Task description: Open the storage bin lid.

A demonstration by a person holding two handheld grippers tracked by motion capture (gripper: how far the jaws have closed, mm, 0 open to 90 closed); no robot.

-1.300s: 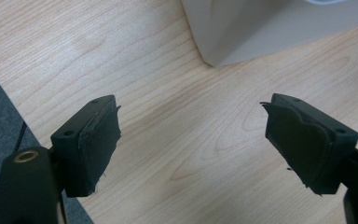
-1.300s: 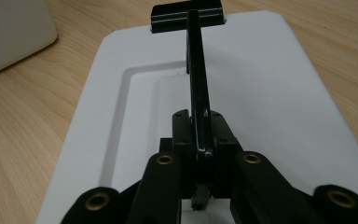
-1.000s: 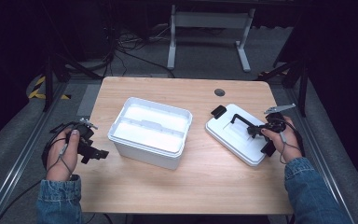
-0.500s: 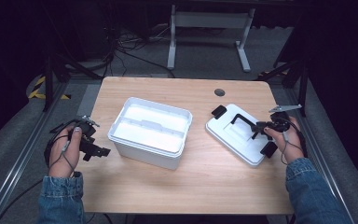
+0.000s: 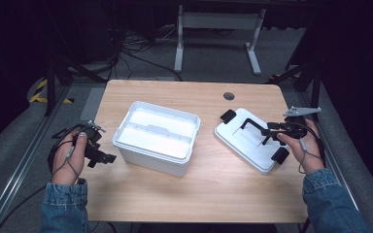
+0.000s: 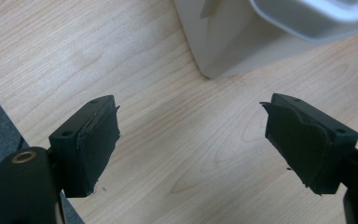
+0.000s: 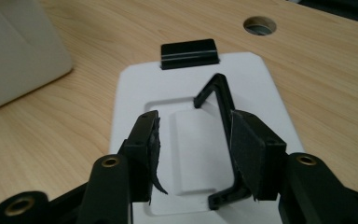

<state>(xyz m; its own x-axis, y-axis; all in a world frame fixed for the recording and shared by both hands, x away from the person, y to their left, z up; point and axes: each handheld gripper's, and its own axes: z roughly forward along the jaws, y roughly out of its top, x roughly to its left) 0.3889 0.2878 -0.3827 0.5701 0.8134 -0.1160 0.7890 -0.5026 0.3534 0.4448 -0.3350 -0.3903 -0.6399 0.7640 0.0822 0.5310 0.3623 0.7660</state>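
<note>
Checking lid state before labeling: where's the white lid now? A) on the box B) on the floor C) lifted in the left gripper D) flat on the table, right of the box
D: the white lid lies flat on the table, right of the open box, with the right gripper over its black handle.

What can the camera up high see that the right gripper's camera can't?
The high view alone takes in the inside of the open white box, the person's left hand with the left gripper wide open beside the box, and the floor with its cables past the table. The right gripper view alone gives a close look at the right gripper, its jaws apart, one pad against the lid's upright black handle. Both show the white lid, its black latch, and the table's round hole.
</note>
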